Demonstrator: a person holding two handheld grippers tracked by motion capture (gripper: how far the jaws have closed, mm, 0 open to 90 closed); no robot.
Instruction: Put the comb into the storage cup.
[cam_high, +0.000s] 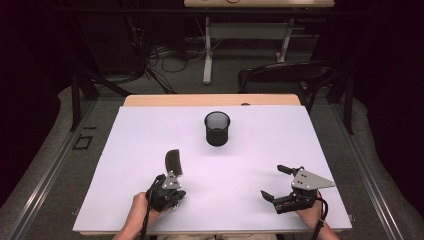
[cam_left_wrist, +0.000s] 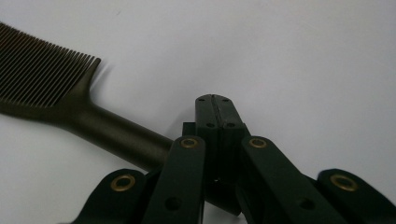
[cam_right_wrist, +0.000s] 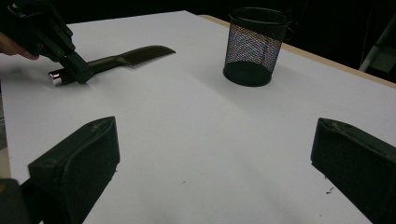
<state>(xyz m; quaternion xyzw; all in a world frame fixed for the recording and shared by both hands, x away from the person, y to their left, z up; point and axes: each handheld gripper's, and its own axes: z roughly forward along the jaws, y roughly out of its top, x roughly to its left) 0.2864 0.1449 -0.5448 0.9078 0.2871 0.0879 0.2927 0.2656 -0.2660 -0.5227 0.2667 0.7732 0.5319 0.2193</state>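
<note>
Comb (cam_high: 174, 162) lies on the white desk (cam_high: 260, 150) at left, beside the left gripper (cam_left_wrist: 215, 99), whose fingers are pressed together, empty. Mesh cup (cam_high: 217, 128) stands farther back at centre. Right gripper (cam_high: 274, 182) gapes wide, empty, near the front edge.

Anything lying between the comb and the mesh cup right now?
Nothing: in the high view the white table is bare between the comb and the mesh cup. The right gripper view shows the same open stretch.
</note>
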